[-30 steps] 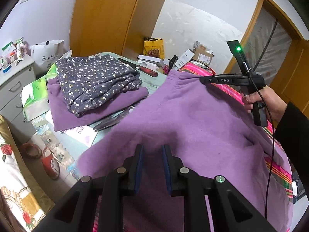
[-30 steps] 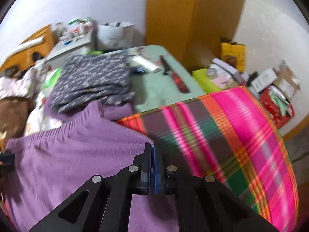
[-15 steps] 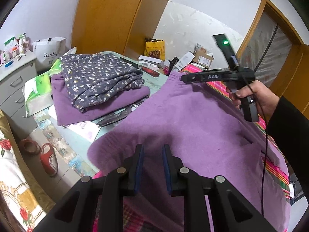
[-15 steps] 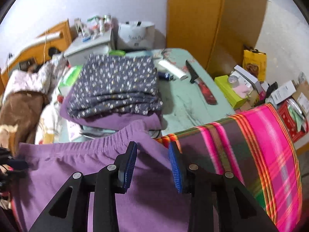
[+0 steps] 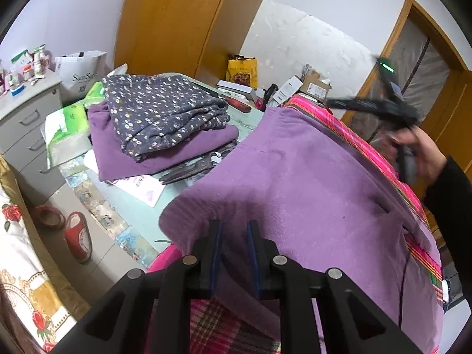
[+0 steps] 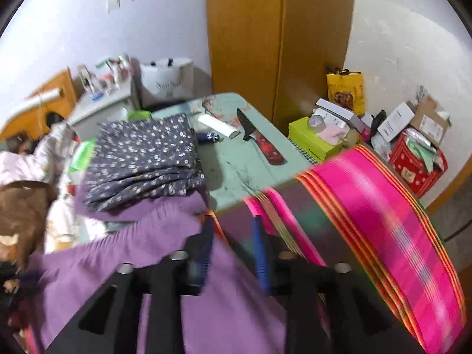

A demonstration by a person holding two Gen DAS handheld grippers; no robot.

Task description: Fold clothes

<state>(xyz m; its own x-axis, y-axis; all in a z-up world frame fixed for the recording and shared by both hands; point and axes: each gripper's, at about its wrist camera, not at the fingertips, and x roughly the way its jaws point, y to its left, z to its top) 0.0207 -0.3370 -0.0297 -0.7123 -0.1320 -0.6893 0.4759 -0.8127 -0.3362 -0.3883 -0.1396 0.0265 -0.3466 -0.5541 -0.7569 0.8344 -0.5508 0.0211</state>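
Fabric has just slipped free of your right gripper (image 6: 233, 250): its jaws, pinched together a second ago, are opening and hold nothing. The purple garment (image 5: 309, 177) lies spread on the plaid cloth (image 6: 383, 206). Your left gripper (image 5: 233, 253) is closing, pads around its near edge; whether they press it I cannot tell.

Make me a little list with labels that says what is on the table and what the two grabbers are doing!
Being folded: purple garment, spread over a pink plaid cloth
Already folded: flowery dark garment stacked on another purple garment
Also on the table: knife, scissors
Left gripper: jaws closing, purple garment's edge between them, pads not pressing yet
Right gripper: jaws opening, nothing gripped, above the purple garment's corner
Picture: right view is blurred
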